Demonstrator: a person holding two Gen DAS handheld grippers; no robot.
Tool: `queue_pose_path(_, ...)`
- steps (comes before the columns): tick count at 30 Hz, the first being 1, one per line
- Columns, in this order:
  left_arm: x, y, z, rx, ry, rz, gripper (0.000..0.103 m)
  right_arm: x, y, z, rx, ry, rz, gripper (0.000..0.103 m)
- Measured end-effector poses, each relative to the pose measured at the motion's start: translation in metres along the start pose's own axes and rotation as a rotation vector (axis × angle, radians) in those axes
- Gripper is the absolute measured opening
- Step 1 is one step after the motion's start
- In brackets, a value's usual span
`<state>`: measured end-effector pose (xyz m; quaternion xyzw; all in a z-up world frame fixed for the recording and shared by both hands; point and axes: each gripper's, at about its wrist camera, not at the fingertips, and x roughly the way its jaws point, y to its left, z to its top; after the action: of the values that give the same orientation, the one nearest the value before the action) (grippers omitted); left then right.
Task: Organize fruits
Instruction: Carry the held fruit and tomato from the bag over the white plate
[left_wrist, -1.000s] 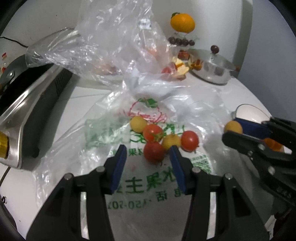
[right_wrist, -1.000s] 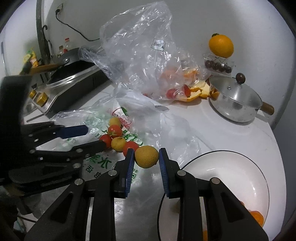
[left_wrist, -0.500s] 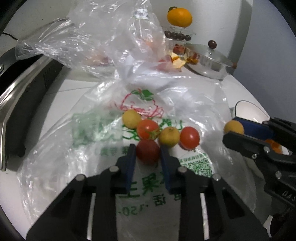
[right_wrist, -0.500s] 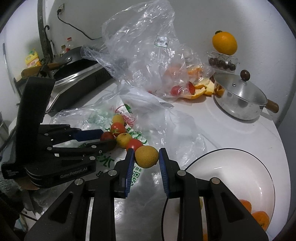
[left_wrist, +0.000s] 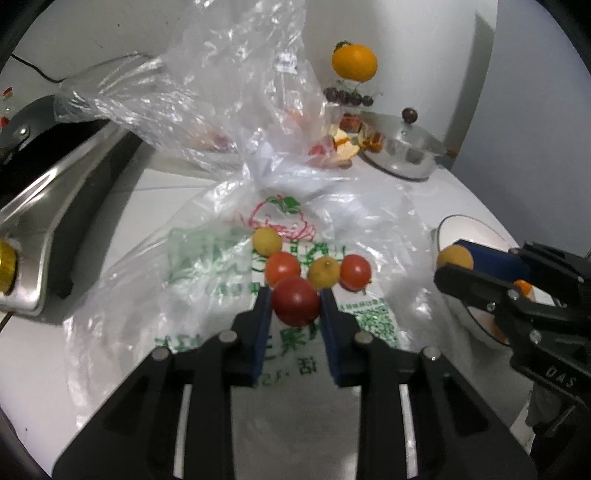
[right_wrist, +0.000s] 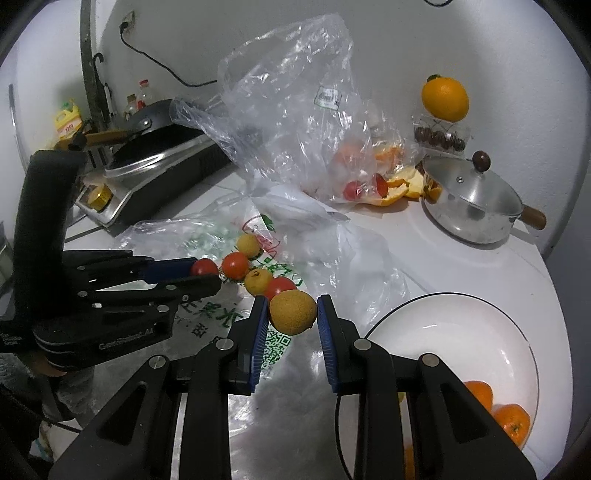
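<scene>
Left gripper (left_wrist: 295, 306) clamped on a red tomato (left_wrist: 295, 301), pads pressing both sides, held just above the printed bag (left_wrist: 207, 258). Four small fruits left on the bag — two yellow, two red — in a loose cluster right behind the tomato. Right gripper (right_wrist: 291, 314) closed on a yellow fruit (right_wrist: 293, 312), near the rim of the white plate (right_wrist: 443, 332). Oranges (right_wrist: 511, 424) lie in the plate — lower right. Steel pot (right_wrist: 476, 206) near the wall.

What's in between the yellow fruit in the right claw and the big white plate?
Only crumpled clear plastic bag and bare counter lie between the yellow fruit and the white plate. The right wrist view shows it best.
</scene>
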<state>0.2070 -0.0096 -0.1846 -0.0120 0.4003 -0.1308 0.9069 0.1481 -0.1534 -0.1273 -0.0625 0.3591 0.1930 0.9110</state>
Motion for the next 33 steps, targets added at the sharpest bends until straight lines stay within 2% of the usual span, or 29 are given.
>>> queue_pose_path(20, -0.086, -0.026, -0.012, -0.009, -0.136, -0.012, 0.027, -0.079, 0.011, -0.002, -0.015, -0.111, -0.037, 0.029)
queue_pose_path(33, -0.096, -0.059, -0.015, 0.02, -0.143, -0.033, 0.027, -0.103, -0.002, -0.016, 0.001, -0.127, -0.054, 0.029)
